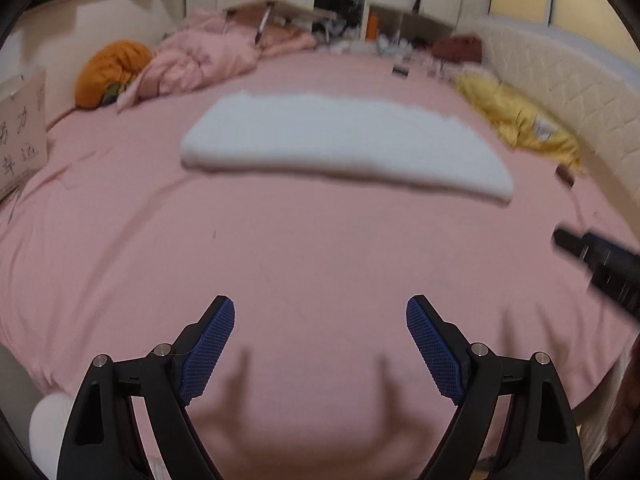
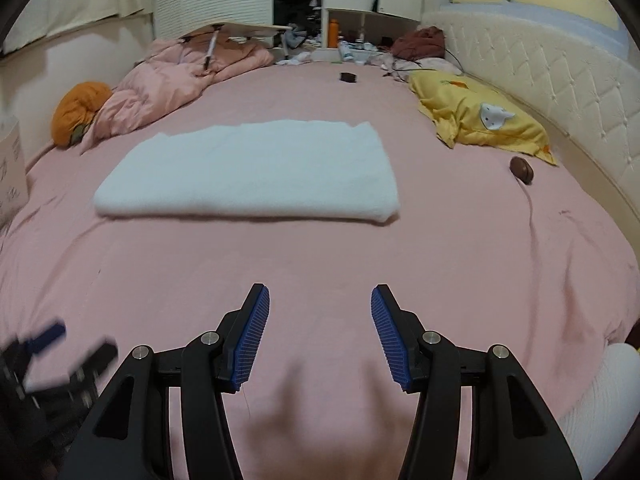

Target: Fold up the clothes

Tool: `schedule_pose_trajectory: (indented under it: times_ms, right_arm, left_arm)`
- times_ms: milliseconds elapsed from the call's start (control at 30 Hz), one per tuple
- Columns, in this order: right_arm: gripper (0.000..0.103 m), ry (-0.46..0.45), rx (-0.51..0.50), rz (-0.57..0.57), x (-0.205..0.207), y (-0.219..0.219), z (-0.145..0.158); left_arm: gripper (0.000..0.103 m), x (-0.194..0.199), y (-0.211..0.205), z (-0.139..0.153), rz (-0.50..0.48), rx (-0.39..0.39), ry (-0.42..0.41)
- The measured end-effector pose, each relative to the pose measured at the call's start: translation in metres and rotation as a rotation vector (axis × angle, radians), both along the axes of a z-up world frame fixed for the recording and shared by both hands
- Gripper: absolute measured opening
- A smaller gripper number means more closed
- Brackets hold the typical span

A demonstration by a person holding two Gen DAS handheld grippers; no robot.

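On the pink bedsheet [image 2: 460, 240] | folded white fleecy cloth [image 2: 248, 176] lies flat | left gripper [image 1: 320, 320] spread, empty | right gripper [image 2: 320, 312] parted, empty

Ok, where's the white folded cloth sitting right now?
The white folded cloth lies flat mid-bed on the pink sheet, ahead of both grippers and touched by neither; the yellow pillow is to its right, the pink duvet behind it on the left.
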State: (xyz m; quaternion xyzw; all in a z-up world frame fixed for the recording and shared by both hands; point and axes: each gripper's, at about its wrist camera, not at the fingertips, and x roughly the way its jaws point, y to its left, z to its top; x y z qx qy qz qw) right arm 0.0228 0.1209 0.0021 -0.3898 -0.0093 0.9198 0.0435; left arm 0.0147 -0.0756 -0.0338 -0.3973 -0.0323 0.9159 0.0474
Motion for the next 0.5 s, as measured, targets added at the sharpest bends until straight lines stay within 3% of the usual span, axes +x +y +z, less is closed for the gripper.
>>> schedule_pose_trajectory:
  times_ms: [500]
  right_arm:
    - [0.054,0.027,0.0,0.023,0.01,-0.005,0.008]
  left_arm:
    - [0.088,0.007,0.009,-0.003,-0.02,-0.047,-0.007]
